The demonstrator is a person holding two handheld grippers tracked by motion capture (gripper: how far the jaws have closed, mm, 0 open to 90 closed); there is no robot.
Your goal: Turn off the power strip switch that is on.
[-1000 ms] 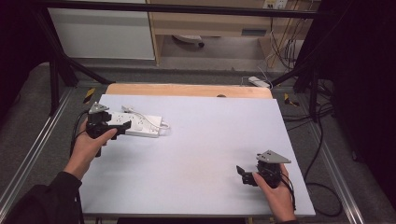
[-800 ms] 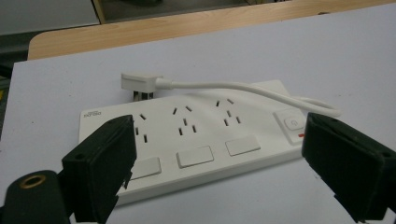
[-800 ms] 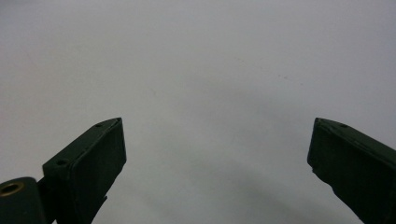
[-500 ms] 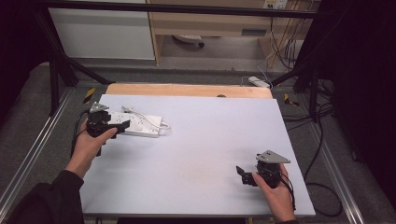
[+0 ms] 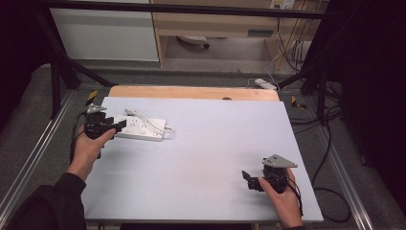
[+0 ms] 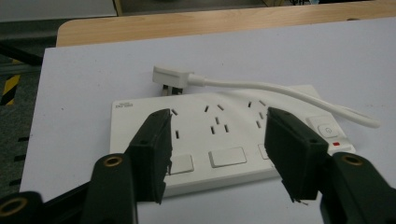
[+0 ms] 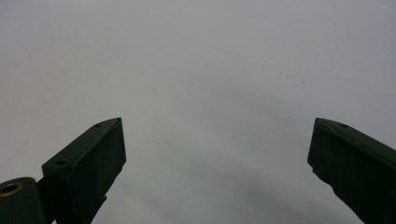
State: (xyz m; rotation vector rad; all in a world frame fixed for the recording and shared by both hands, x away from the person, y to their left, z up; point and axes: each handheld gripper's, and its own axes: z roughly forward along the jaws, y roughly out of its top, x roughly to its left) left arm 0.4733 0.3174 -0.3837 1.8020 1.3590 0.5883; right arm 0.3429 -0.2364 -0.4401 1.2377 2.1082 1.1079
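My left tongs (image 6: 217, 149) gape wide over the white power strip (image 6: 224, 135) at the frame's left, my right tongs (image 5: 253, 181) wide and empty, so a crooked squeeze could push it away.

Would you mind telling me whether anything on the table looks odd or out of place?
Nothing looks damaged or spilled. The white power strip lies flat near the table's left side, with its plug unplugged, resting on the table just beyond its far edge. The left gripper is open over it.

My left gripper (image 5: 109, 125) sits at the frame's left, jaws spread; my right gripper (image 5: 253, 180), lower right, gapes wide.
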